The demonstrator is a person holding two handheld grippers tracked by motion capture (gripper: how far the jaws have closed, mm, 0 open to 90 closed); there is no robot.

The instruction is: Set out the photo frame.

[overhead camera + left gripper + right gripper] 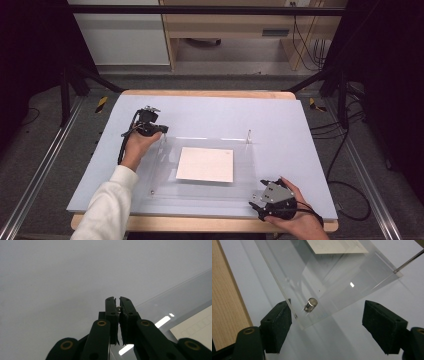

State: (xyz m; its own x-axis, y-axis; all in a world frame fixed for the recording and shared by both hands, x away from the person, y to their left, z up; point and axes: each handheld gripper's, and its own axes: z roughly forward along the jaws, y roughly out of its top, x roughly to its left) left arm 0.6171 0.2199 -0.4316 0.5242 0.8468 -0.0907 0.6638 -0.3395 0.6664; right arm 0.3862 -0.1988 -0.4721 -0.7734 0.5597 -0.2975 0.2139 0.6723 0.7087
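Room: dark on both sides, with a grey floor, black frame bars, trailing cables and pale wooden furniture (pixel 225 22) beyond the table.
Table: a wooden top (pixel 200 223) showing as a light strip along the near edge and far edge, seen from the high view.
Mat: a pale blue-grey sheet (pixel 210 112) covers almost the whole top; smooth, matte, rectangular.
Acrylic panel: a clear, glossy rectangular plate (pixel 205 192) lies on the middle of the mat, its long axis running left to right across the table, its long edges parallel to the near table edge. It catches bright reflections.
Paper: a white, nearly square sheet (pixel 205 164) sits at the panel's centre; whether above or under the clear layer cannot be told. Faint printed boxes show on it in the left gripper view.
Corner posts: thin metal pins stand upright at the panel's corners, one at the far right (pixel 248 135).
Standoff: a short silvery metal cylinder (pixel 310 304) sits at the panel's near right corner, tilted in the right gripper view.
Left gripper: (pixel 161 131) held at the panel's far left corner; its black jaws are squeezed on a small metal pin (pixel 118 308) between the tips.
Right gripper: (pixel 256 205) at the near right corner; jaws spread wide, one pad touching the panel edge, the other well apart.
Person: a white sleeve (pixel 107 205) on the left arm.
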